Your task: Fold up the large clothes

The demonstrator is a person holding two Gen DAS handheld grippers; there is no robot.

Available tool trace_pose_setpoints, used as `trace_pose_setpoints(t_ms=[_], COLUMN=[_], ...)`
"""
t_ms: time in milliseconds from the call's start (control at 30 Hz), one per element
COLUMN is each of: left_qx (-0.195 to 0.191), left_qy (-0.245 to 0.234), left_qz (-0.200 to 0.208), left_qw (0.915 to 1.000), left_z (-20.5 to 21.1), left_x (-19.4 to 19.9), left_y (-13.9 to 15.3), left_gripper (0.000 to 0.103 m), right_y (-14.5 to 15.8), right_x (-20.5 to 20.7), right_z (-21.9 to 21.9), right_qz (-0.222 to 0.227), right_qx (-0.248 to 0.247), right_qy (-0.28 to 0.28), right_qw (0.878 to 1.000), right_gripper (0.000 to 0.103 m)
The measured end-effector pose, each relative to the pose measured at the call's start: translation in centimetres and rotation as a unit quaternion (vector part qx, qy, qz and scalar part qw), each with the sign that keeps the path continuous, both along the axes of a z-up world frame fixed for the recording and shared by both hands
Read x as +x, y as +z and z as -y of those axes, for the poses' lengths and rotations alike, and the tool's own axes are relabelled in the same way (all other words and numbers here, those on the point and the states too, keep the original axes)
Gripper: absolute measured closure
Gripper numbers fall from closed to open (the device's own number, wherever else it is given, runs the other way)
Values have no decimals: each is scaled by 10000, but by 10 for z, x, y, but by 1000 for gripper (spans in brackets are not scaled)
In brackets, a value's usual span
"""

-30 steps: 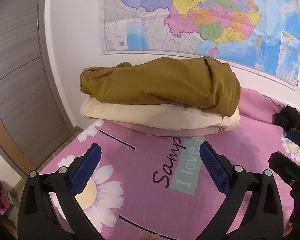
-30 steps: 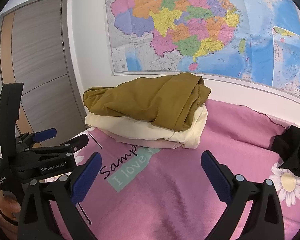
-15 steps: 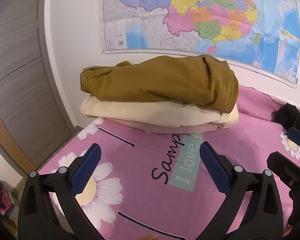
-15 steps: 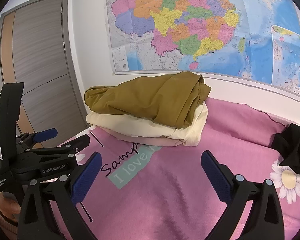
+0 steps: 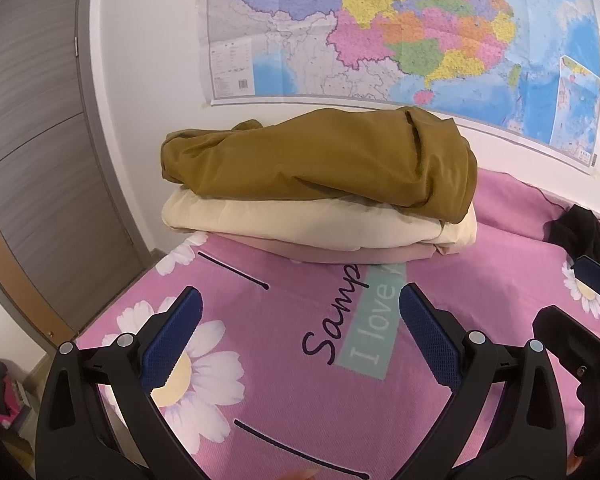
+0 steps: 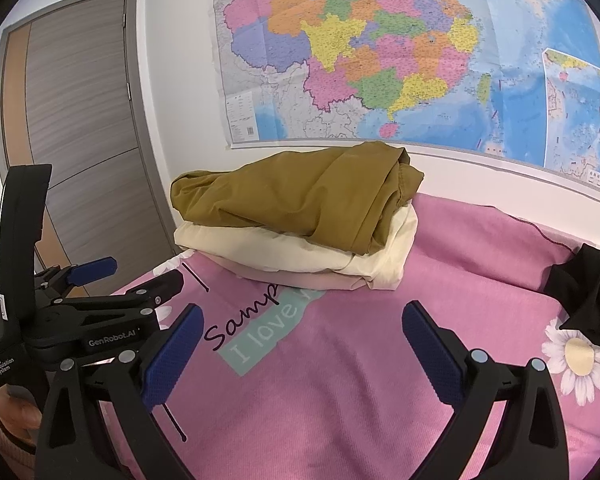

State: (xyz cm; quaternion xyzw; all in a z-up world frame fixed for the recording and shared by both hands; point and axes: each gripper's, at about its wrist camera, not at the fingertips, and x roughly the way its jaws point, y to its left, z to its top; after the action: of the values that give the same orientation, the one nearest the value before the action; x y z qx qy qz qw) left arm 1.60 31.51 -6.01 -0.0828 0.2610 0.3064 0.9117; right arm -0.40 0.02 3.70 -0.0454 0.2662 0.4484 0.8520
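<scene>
Both grippers spread wide and empty above the pink bedspread [image 5: 300, 380], the stack of folded clothes ahead by the wall.

Our left gripper [image 5: 300, 332] and right gripper [image 6: 302, 342] hold nothing, fingers released. The olive garment [image 5: 320, 160] lies on the cream one [image 5: 300, 224], over a pink layer [image 5: 340, 254], at the bed's far edge under the map [image 6: 380, 60]. Open bedspread lies between us and the stack. A black garment [image 6: 584, 288] lies crumpled at the right, well apart. The bed's left edge drops off near the door [image 6: 80, 140].
</scene>
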Motion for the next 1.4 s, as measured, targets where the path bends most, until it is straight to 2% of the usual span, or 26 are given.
trace_pose_setpoints(t_ms=[1400], left_qx=[-6], left_qy=[17], left_qz=[-60], left_qw=[10000], left_z=[5], left_x=[3], left_y=[-5], left_gripper=[6], right_y=[-7], right_x=[1], right_z=[-1], right_qz=[-54], right_qx=[32], right_qy=[-12], right_qw=[10000], right_gripper=[6])
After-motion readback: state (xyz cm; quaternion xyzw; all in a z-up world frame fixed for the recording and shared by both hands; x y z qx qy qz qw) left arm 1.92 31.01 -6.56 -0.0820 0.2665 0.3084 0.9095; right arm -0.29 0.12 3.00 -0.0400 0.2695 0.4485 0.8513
